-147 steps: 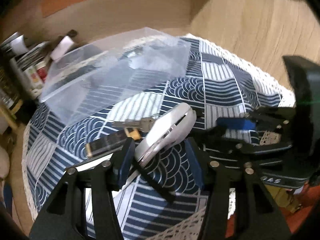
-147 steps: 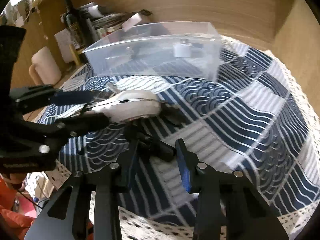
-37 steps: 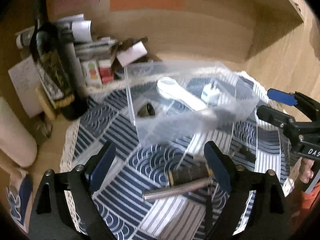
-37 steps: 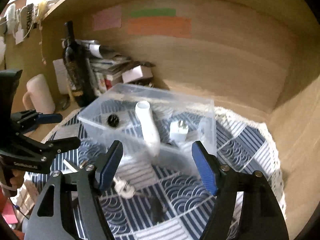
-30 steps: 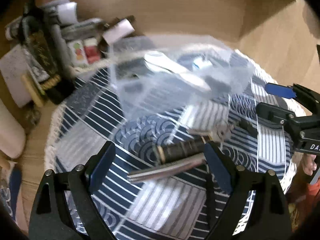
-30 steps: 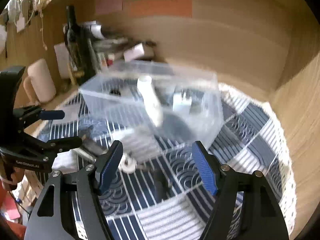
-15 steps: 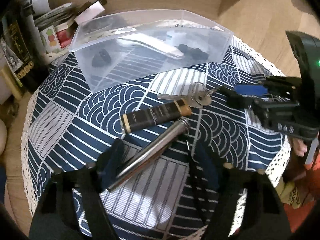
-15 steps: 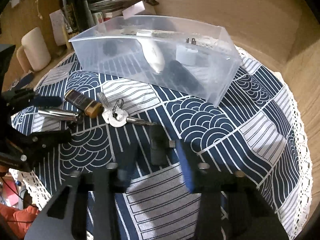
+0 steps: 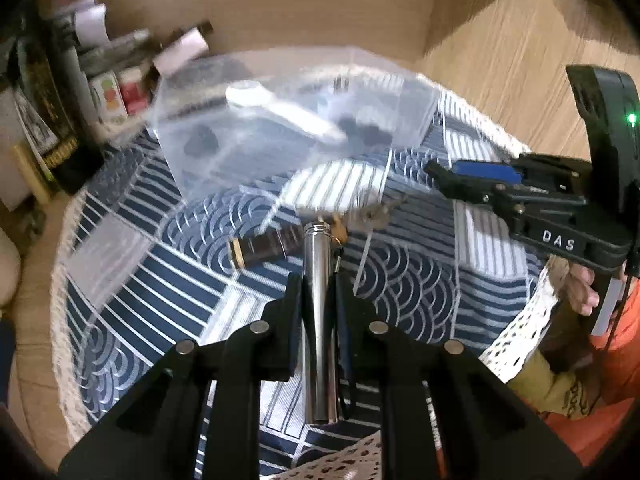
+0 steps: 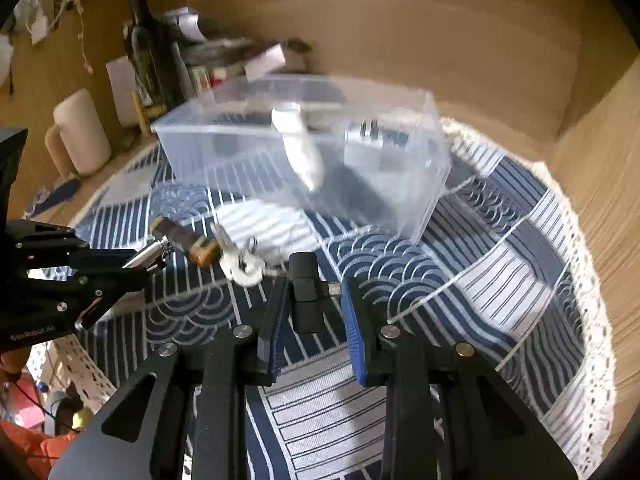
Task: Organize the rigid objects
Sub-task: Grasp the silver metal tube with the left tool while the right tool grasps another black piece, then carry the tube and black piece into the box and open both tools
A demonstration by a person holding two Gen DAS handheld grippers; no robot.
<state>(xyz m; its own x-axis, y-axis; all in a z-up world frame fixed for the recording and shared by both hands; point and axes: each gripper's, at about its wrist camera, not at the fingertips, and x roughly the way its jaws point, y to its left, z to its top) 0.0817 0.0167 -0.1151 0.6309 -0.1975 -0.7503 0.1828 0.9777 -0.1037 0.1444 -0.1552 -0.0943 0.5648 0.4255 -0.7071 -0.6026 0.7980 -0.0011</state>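
My left gripper (image 9: 318,292) is shut on a silver metal tube (image 9: 318,312) that runs lengthwise between its fingers, lifted over the blue patterned cloth. A dark brown tube with gold ends (image 9: 264,246) and a bunch of keys (image 9: 372,216) lie just beyond it. My right gripper (image 10: 314,300) is closing around a small black adapter (image 10: 306,292); its left finger touches it, and a gap stays on the right. The clear plastic box (image 10: 416,200) behind holds a white mouse (image 10: 300,152), a white plug (image 10: 364,142) and dark items.
A dark wine bottle (image 10: 146,60), papers and small boxes (image 9: 120,92) stand behind the box against the wooden wall. A cream cylinder (image 10: 78,136) stands at the left. The table's lace edge (image 10: 588,280) runs close to the wooden wall on the right.
My left gripper has closed on the silver tube and raised it. My right gripper has come down around the black adapter and narrowed. Earlier the white mouse went into the box.
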